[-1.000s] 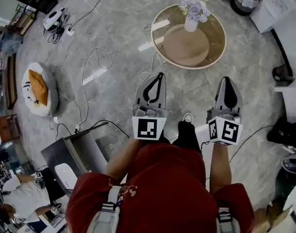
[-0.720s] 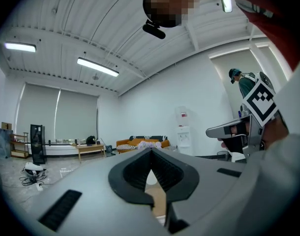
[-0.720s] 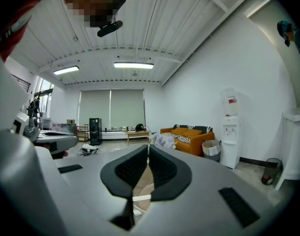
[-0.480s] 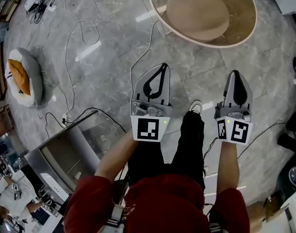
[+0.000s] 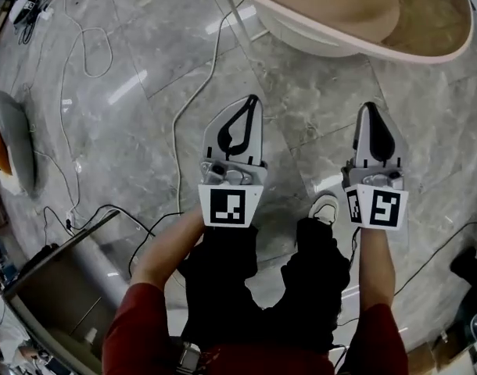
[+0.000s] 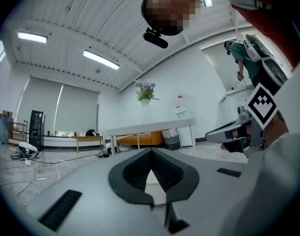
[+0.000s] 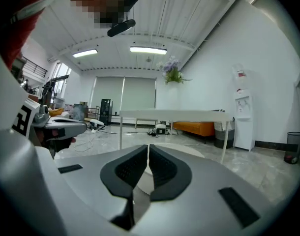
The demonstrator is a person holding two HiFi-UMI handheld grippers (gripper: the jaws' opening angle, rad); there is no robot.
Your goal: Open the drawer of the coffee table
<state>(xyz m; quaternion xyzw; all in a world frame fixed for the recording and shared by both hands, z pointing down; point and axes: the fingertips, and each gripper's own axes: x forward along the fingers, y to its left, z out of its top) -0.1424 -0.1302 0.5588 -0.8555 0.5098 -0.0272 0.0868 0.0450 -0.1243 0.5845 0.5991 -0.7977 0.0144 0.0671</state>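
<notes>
Glossy grey marble floor (image 5: 129,69) strewn with loose cables (image 5: 174,143), white walls (image 7: 273,68), ribbed ceiling (image 6: 81,14) with strip lights (image 7: 148,49), wide curtained window (image 7: 124,95), orange sofa (image 7: 195,128), white water dispenser (image 7: 242,119)

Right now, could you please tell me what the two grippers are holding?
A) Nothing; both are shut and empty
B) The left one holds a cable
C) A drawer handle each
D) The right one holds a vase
A: the jaw tips of the left gripper and the right gripper meet with nothing between them, short of the table.
</notes>
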